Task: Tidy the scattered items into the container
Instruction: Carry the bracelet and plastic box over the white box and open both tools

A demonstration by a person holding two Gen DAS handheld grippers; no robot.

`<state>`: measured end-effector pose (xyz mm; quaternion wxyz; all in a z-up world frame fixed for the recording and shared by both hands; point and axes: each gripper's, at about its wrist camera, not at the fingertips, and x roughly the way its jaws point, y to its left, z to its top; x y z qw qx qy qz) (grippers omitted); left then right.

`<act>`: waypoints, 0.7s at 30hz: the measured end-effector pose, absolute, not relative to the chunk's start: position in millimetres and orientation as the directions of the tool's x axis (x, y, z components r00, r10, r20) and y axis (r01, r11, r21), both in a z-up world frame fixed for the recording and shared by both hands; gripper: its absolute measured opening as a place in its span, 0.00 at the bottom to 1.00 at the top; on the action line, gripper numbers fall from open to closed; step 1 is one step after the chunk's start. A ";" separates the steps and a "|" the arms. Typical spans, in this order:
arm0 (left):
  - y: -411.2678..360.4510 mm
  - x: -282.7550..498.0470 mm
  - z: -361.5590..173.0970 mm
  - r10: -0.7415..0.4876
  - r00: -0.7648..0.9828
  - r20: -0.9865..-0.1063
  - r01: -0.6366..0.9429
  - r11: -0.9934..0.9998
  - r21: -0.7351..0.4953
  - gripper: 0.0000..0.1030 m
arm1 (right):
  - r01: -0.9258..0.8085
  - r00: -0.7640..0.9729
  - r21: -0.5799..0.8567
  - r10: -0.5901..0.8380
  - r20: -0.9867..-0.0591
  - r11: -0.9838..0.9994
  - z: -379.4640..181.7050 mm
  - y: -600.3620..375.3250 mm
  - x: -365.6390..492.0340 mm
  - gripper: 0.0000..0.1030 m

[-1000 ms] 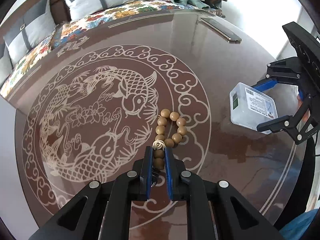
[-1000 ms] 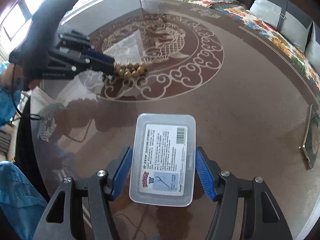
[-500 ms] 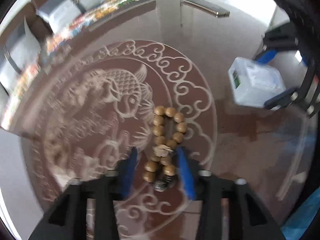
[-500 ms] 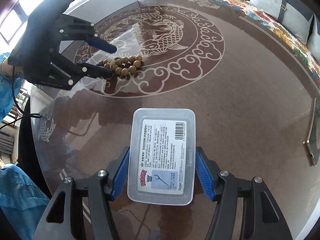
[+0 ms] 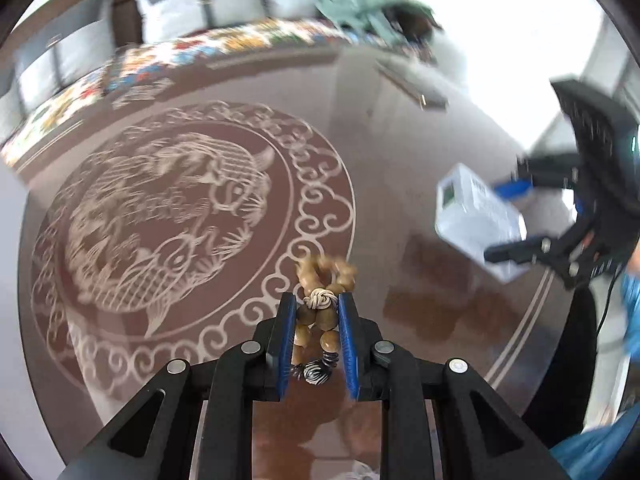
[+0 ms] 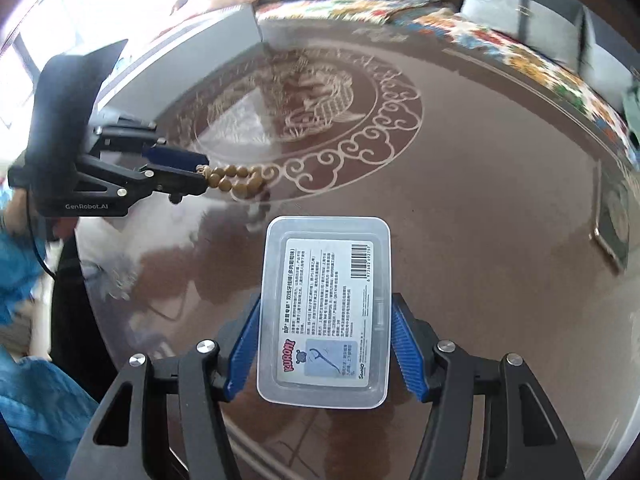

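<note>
The left hand-held gripper (image 5: 318,316) is clamped on the bead bracelet (image 5: 322,280), lifted clear of the surface (image 5: 400,160). The right hand-held gripper (image 6: 324,344) clamps the lidded plastic box (image 6: 324,312) by its sides. Neither item is stowed; no receiving container is visible.

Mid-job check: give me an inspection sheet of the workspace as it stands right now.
Surface: round brown table, glossy, with a pale fish-and-cloud pattern.
Job's things: bead bracelet held between the left gripper's fingers; lidded plastic box, label up, lid closed, in the right gripper.
Clutter: phone-like slab near the far edge.
Grippers: left gripper shut on the bracelet; right gripper shut on the box.
Cables: black lead beside the left gripper.
Surroundings: sofa with grey cushions, green cloth.
</note>
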<state>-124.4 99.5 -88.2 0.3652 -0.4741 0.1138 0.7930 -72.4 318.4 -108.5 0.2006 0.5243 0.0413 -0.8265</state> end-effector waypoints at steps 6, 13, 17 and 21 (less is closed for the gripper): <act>72.1 -102.5 -80.7 0.530 -0.338 -0.778 -0.597 -0.759 -0.258 0.20 | 0.272 -0.483 0.276 -0.379 -0.789 -0.922 -92.8 310.6 -48.1 0.59; 34.3 -80.2 -63.1 0.545 -0.422 -0.724 -0.532 -0.796 -0.289 0.20 | 0.207 -0.562 0.339 -0.395 -0.727 -0.918 -81.5 302.5 -35.3 0.59; 17.2 -73.3 -52.4 0.541 -0.459 -0.705 -0.503 -0.812 -0.295 0.20 | 0.218 -0.569 0.331 -0.395 -0.722 -0.918 -75.8 289.5 -36.7 0.59; -0.3 -64.4 -44.0 0.529 -0.494 -0.690 -0.471 -0.830 -0.298 0.20 | 0.250 -0.569 0.320 -0.406 -0.715 -0.914 -69.2 267.5 -42.0 0.59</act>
